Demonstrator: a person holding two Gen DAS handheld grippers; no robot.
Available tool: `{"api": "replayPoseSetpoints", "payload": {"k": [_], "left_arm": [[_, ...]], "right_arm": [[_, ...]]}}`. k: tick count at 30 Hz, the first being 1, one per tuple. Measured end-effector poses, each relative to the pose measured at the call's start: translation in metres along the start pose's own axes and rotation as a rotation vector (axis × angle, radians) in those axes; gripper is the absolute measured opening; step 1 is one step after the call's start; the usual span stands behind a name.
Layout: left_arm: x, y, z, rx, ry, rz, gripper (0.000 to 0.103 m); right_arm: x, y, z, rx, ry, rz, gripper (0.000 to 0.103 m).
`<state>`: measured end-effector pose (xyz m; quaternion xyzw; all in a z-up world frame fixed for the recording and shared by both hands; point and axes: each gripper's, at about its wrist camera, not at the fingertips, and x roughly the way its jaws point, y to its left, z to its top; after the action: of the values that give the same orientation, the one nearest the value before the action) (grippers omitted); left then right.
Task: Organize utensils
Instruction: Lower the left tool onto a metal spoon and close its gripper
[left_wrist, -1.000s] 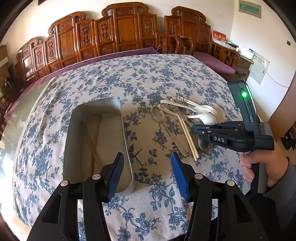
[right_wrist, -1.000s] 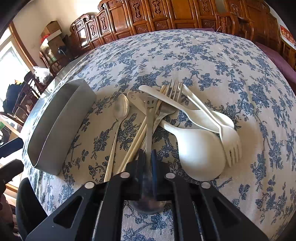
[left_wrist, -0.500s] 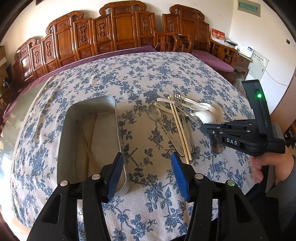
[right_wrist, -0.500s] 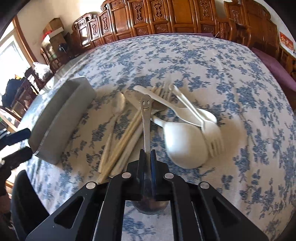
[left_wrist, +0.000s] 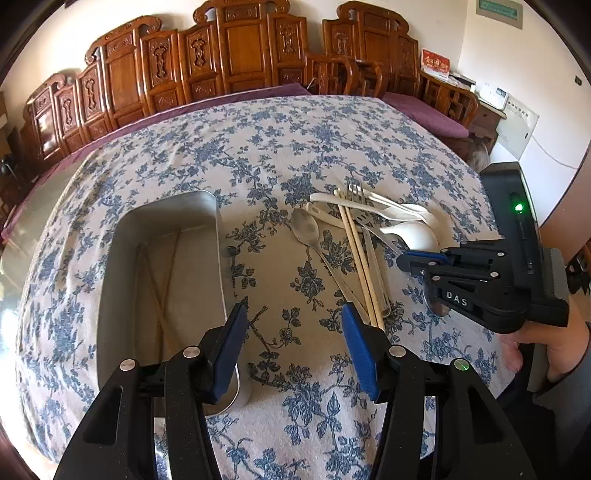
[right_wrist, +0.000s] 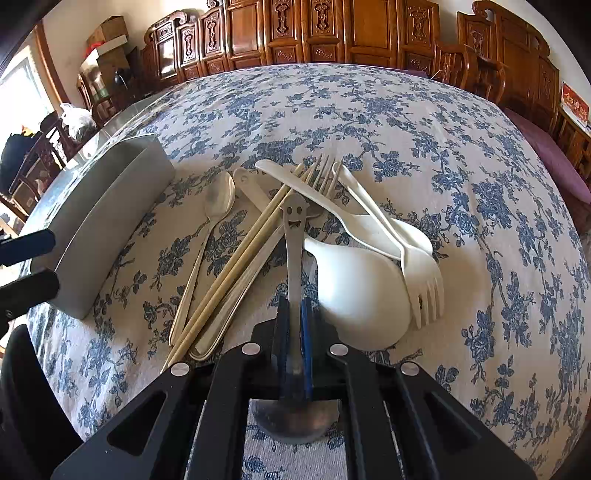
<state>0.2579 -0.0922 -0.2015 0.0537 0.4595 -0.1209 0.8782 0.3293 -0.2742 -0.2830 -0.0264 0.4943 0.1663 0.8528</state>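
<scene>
My right gripper (right_wrist: 294, 314) is shut on a metal spoon with a smiley-face handle (right_wrist: 293, 236). Its bowl (right_wrist: 295, 421) hangs under the jaws and its handle points out over the utensil pile. The pile holds a metal spoon (right_wrist: 219, 199), pale chopsticks (right_wrist: 236, 266), a metal fork (right_wrist: 323, 173), a large white spoon (right_wrist: 362, 288) and a white fork (right_wrist: 421, 284). My left gripper (left_wrist: 293, 314) stands open with nothing in it, over the cloth between the metal tray (left_wrist: 218, 258) and the pile. Thin chopsticks (left_wrist: 162, 284) lie inside the tray.
The round table has a blue-flowered cloth (left_wrist: 280, 147). Carved wooden chairs (left_wrist: 243, 48) ring its far side. A hand (left_wrist: 554, 347) grips the right tool at the right edge of the left wrist view. The tray's outer wall (right_wrist: 110, 221) faces the right wrist camera.
The right gripper has raised the smiley spoon, lifting its handle off the pile. The left gripper has drifted slightly, its jaws as wide as before.
</scene>
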Motion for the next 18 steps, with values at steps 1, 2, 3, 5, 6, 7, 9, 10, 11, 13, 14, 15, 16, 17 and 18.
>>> {"api": "replayPoseSetpoints", "payload": {"k": [1,2,3,5,6,7,9,10,11,13,14,15,16,17,18], "left_arm": [[0.002,-0.001,0.001,0.000,0.004,0.001,0.051],[0.005,-0.002,0.002,-0.001,0.007,0.001,0.051],[0.008,-0.002,0.003,-0.003,0.010,0.000,0.051],[0.016,-0.005,0.006,-0.005,0.019,0.000,0.051],[0.018,-0.005,0.008,-0.007,0.021,0.002,0.051],[0.023,-0.007,0.011,-0.009,0.025,0.001,0.051],[0.031,-0.009,0.016,-0.015,0.032,-0.005,0.051],[0.036,-0.011,0.019,-0.017,0.038,-0.005,0.051],[0.040,-0.013,0.021,-0.019,0.041,-0.007,0.051],[0.052,-0.016,0.027,-0.025,0.057,-0.010,0.046],[0.057,-0.016,0.029,-0.028,0.064,-0.011,0.043],[0.061,-0.017,0.031,-0.031,0.070,-0.012,0.040],[0.067,-0.018,0.032,-0.035,0.079,-0.016,0.039],[0.072,-0.018,0.034,-0.039,0.087,-0.018,0.035],[0.076,-0.019,0.035,-0.044,0.094,-0.022,0.032]], "right_arm": [[0.000,0.000,0.000,-0.001,-0.001,0.001,0.008],[0.000,0.000,0.000,-0.004,-0.001,0.001,0.008],[0.001,0.000,0.000,-0.007,-0.002,0.002,0.008],[0.001,0.000,0.000,-0.005,-0.001,0.009,0.008],[0.001,-0.001,0.001,-0.003,0.001,0.015,0.007],[0.001,-0.002,0.001,0.001,0.003,0.023,0.007],[-0.001,-0.006,0.002,0.015,-0.004,0.030,0.007],[-0.002,-0.007,0.002,0.020,-0.011,0.031,0.007],[-0.005,-0.009,0.003,0.026,-0.023,0.035,0.007],[-0.011,-0.012,0.005,0.043,-0.048,0.047,0.007],[-0.013,-0.014,0.006,0.050,-0.060,0.053,0.007],[-0.015,-0.015,0.007,0.058,-0.068,0.056,0.007],[-0.016,-0.017,0.008,0.064,-0.073,0.059,0.007],[-0.017,-0.018,0.008,0.068,-0.075,0.061,0.007],[-0.018,-0.019,0.009,0.072,-0.080,0.064,0.007]]}}
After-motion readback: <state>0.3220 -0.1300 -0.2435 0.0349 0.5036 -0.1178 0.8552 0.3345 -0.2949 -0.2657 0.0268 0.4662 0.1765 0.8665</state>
